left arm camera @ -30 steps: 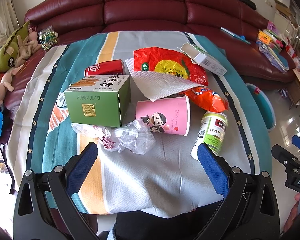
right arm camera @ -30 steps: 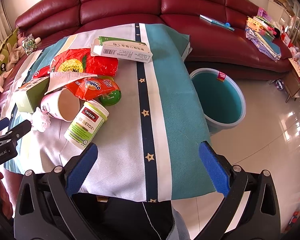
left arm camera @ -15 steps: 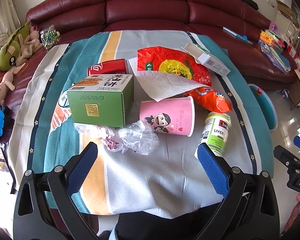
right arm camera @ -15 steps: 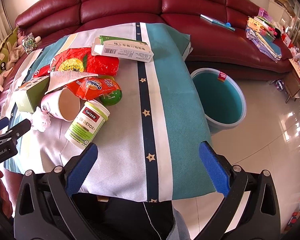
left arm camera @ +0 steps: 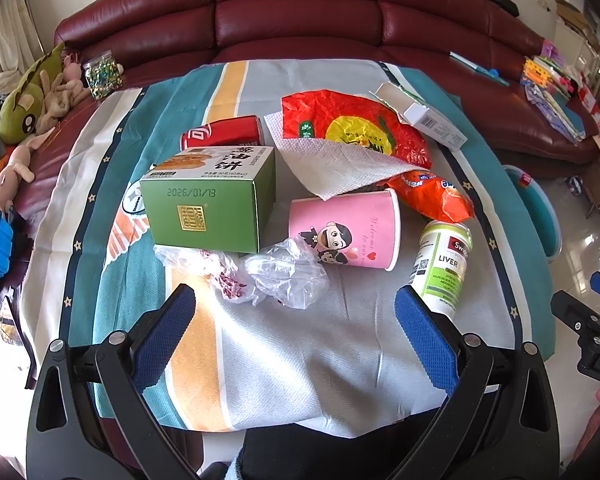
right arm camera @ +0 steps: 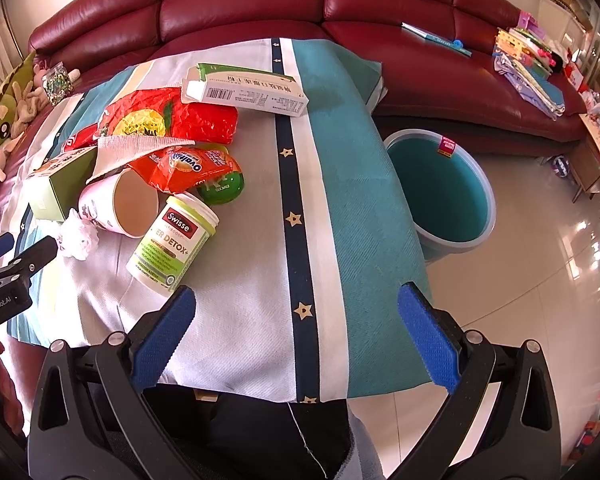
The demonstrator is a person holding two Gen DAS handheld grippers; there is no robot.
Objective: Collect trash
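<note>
Trash lies on a striped cloth: a green box (left arm camera: 208, 196), a red can (left arm camera: 222, 132), a pink paper cup (left arm camera: 346, 232) on its side, crumpled clear plastic (left arm camera: 284, 274), a white-green Swisse bottle (left arm camera: 444, 266) (right arm camera: 172, 244), an orange snack bag (left arm camera: 432, 194) (right arm camera: 192, 168), a red bag (left arm camera: 356, 128), a paper towel (left arm camera: 340, 164) and a white carton (right arm camera: 244, 92). My left gripper (left arm camera: 296, 334) hovers open just short of the plastic. My right gripper (right arm camera: 296, 332) hangs open over the cloth's near right part, with the bottle at its left finger. A teal bin (right arm camera: 440, 188) stands on the floor.
A dark red sofa (right arm camera: 340, 4) wraps behind the table, with plush toys (left arm camera: 28, 100) at its left and books and papers (right arm camera: 532, 64) at its right. A green ball (right arm camera: 222, 188) lies under the snack bag. Shiny tiled floor (right arm camera: 540, 264) spreads to the right.
The left gripper has eased forward and slightly down toward the pile. The right gripper has crept a little toward the bottle. Both stay open and nothing on the cloth has shifted.
</note>
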